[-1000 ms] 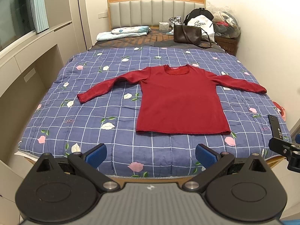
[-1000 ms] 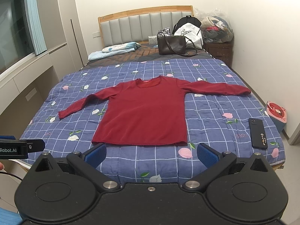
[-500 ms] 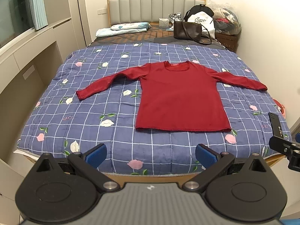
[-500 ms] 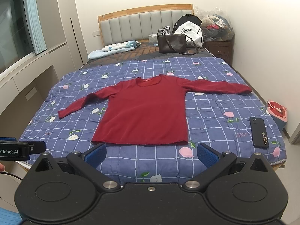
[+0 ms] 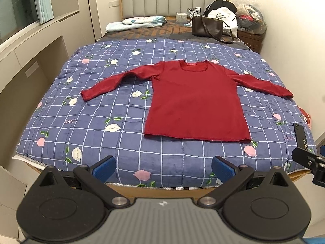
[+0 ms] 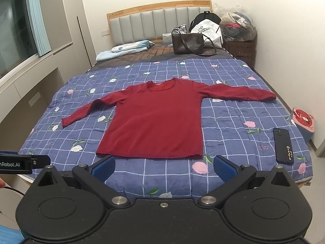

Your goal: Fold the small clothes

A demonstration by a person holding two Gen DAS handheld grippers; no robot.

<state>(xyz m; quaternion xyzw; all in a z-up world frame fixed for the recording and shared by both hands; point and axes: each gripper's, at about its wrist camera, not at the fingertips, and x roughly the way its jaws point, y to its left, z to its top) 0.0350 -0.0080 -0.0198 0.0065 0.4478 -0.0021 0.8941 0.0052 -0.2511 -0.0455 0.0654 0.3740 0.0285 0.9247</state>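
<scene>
A dark red long-sleeved top [image 5: 195,103] [image 6: 156,120] lies flat and face up on the blue checked quilt [image 5: 101,120] [image 6: 233,122], both sleeves spread out to the sides, hem toward me. My left gripper [image 5: 163,167] hangs open at the foot of the bed, short of the hem and holding nothing. My right gripper [image 6: 163,167] is also open and empty, its blue pads just before the hem. Each gripper's body shows at the edge of the other's view.
A black phone [image 6: 283,145] lies on the quilt's right front corner. A brown handbag [image 5: 207,28], bags and a folded blanket [image 5: 138,22] sit near the headboard. A cabinet ledge runs along the left; a wall and a pink-red box [image 6: 304,122] stand right.
Both views have shifted slightly forward and tilted, so the top sits a little lower and nearer in frame. Both grippers stay open; the top has not moved.
</scene>
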